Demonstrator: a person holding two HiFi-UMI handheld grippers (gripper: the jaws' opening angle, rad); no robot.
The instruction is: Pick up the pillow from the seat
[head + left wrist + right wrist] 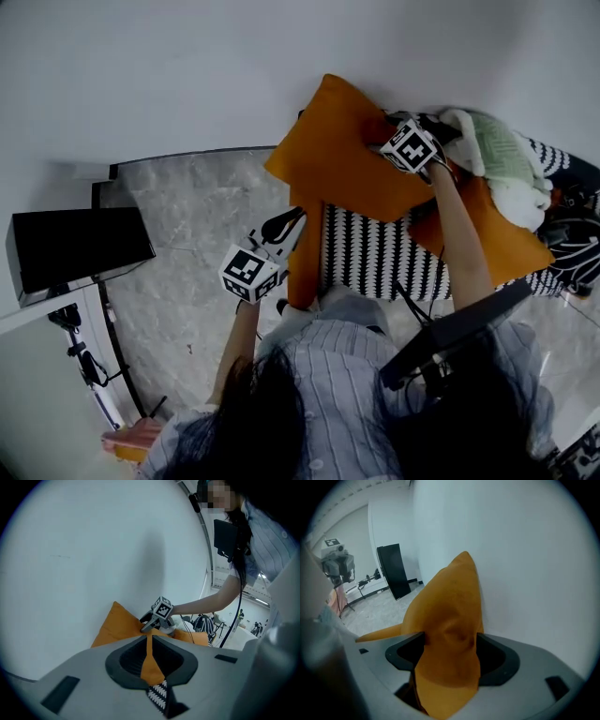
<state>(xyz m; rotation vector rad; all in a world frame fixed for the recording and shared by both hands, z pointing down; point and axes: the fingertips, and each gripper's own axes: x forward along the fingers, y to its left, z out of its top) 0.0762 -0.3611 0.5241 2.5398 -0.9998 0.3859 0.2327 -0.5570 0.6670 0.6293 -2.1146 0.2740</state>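
We find the orange pillow (349, 155) up against the white wall (187, 66), above the striped seat (375, 255). The left hand-held gripper (151, 660) is clamped fully closed on a thin corner flap. The right hand-held gripper (447, 648) stands spread wide, with pillow bulk between its jaws. We judge the pillow light, soft and compressible, so take hold at corners or seams. No container is in view
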